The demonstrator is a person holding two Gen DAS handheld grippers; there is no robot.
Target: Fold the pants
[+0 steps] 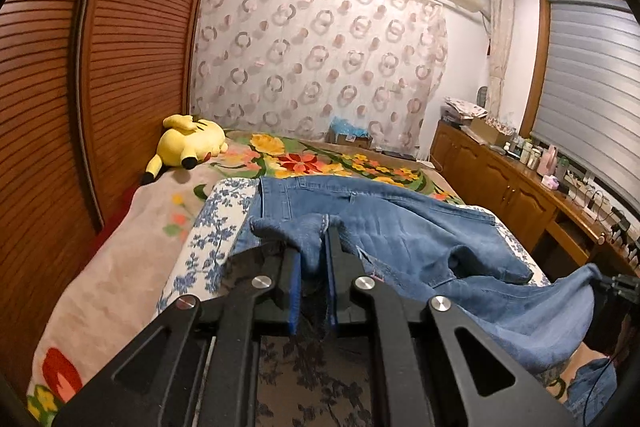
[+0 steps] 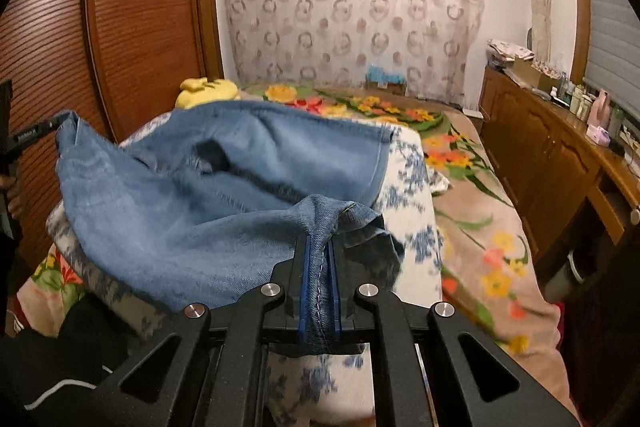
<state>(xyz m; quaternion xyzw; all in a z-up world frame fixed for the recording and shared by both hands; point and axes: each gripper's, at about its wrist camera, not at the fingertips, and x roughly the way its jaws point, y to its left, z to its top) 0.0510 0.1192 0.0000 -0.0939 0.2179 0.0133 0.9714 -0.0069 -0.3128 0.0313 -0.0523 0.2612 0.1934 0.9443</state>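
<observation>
A bed under a flowered blanket fills the room ahead of both tools, with a blue-and-white quilt laid over its near end and a louvred wardrobe off to the left. On the quilt lie the jeans, their far part flat ahead of the tools and their near part lifted off the quilt toward the person. The long axis runs away from the tools, up the bed toward the yellow plush at the far left.

The left tool is clamped on a bunched fold of denim at the near edge, its blue pads pressed against the cloth on both sides. The right tool is clamped on a stitched hem, the seam running straight down between its pads. Seen from the right wrist, the cloth stretches leftward from the hem to the other tool's tip at the frame's left edge, so the two grips sit at opposite near corners.

Both tools look about equally near the garment, each already holding it. The likely next move is carrying the held near edge forward, along that axis, over the flat far part.
</observation>
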